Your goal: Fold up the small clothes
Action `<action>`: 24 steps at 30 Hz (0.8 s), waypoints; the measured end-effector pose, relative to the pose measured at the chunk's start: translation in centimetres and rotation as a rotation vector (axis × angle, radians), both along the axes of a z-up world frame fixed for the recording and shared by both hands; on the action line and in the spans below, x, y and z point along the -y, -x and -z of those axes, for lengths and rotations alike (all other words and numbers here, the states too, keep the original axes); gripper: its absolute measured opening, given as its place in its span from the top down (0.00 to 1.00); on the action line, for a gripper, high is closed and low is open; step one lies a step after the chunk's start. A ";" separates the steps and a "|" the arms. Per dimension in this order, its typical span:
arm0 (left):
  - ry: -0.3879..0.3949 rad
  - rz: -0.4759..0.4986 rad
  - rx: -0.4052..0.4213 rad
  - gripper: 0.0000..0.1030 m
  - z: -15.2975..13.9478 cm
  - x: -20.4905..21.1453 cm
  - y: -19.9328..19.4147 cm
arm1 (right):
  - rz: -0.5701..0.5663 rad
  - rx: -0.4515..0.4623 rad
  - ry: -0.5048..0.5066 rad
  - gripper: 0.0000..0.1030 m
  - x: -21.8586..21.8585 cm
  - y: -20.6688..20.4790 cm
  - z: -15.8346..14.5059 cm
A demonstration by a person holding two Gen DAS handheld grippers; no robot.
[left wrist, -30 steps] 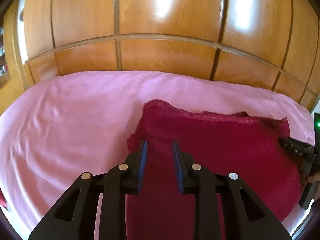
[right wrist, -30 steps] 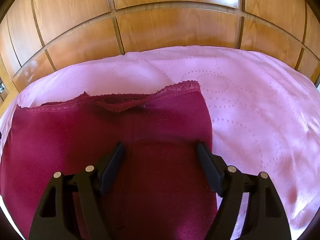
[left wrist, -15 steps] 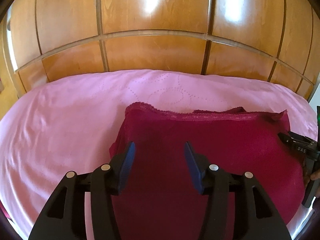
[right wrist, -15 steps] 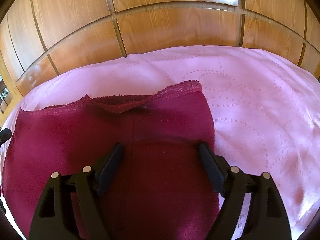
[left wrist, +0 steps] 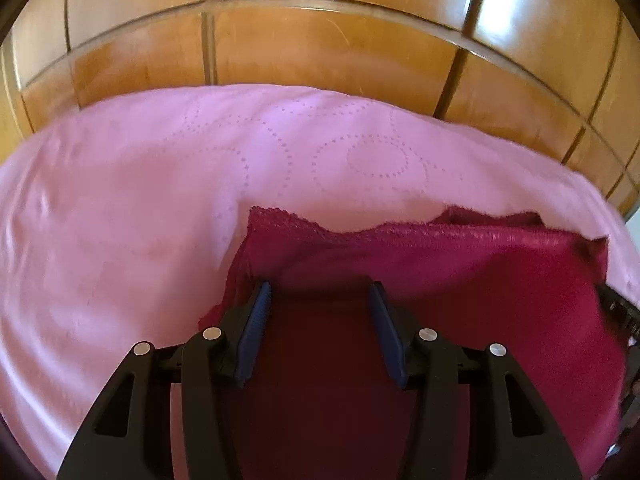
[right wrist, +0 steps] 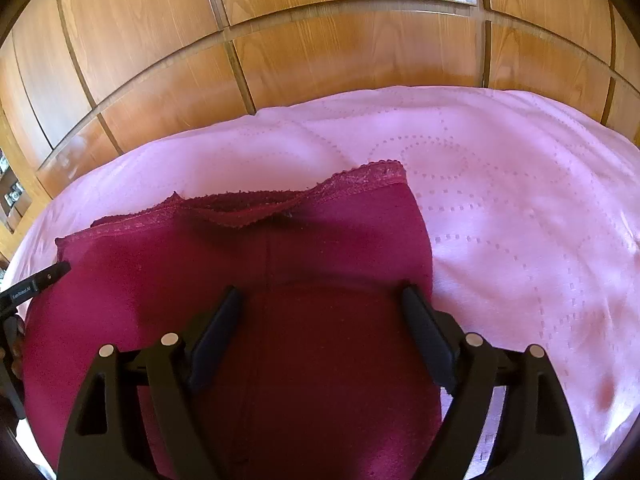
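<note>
A dark red garment [left wrist: 460, 292] with a lace-trimmed far edge lies flat on the pink bedspread [left wrist: 140, 200]. It also shows in the right wrist view [right wrist: 320, 248]. My left gripper [left wrist: 320, 296] is open and empty, low over the garment's left part. My right gripper [right wrist: 322, 300] is open and empty, low over the garment's right part, its right finger near the garment's right edge. The right gripper's tip [left wrist: 618, 308] shows at the left wrist view's right edge, and the left gripper's tip [right wrist: 36, 284] at the right wrist view's left edge.
A glossy wooden panelled wall [left wrist: 320, 40] stands right behind the bed, also in the right wrist view [right wrist: 320, 40]. Pink bedspread [right wrist: 520, 220] extends to the right of the garment and to its left.
My left gripper has opened wider, from nearly closed to well apart, and moved right over the garment. The right gripper has stayed open and nearly still.
</note>
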State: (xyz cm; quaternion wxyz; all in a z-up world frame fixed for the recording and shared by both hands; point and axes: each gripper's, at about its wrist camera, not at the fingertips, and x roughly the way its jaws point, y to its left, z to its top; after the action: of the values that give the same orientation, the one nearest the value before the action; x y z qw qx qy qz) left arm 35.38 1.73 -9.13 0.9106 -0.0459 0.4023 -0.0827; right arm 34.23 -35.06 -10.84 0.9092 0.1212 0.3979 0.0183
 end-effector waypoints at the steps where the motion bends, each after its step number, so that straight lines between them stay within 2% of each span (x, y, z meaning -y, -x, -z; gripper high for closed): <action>1: -0.005 0.003 0.000 0.51 0.0 0.1 0.1 | -0.005 -0.005 -0.006 0.18 0.0 0.0 0.0; 4: -0.009 0.004 0.010 0.51 -0.7 -0.1 0.9 | -0.030 -0.032 -0.030 0.16 0.3 0.0 -0.7; 7: 0.025 -0.008 0.038 0.51 -1.9 -1.2 2.8 | -0.052 -0.032 -0.084 0.16 1.0 1.0 -2.1; 11: 0.070 -0.025 0.073 0.51 -2.8 -2.8 5.9 | -0.024 -0.014 -0.134 0.15 2.7 3.6 -3.1; 16: 0.144 -0.004 0.092 0.51 -2.8 -4.2 10.2 | -0.007 -0.076 -0.211 0.17 4.2 6.8 -1.3; 18: 0.169 0.018 0.094 0.51 -2.7 -4.2 11.7 | -0.029 -0.100 -0.263 0.21 4.3 8.0 -0.4; 22: 0.221 0.068 0.064 0.51 -1.9 -3.8 13.6 | -0.086 -0.107 -0.368 0.21 3.9 9.7 0.4; 24: 0.240 0.075 0.053 0.51 -1.5 -3.8 14.3 | -0.097 -0.107 -0.374 0.21 3.5 10.2 0.5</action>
State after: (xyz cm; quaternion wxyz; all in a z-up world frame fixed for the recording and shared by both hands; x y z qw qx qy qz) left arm 21.10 5.50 -7.65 0.9051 -0.1374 0.3669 -0.1653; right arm 24.03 -38.55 -11.33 0.8464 0.2694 0.4408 0.1294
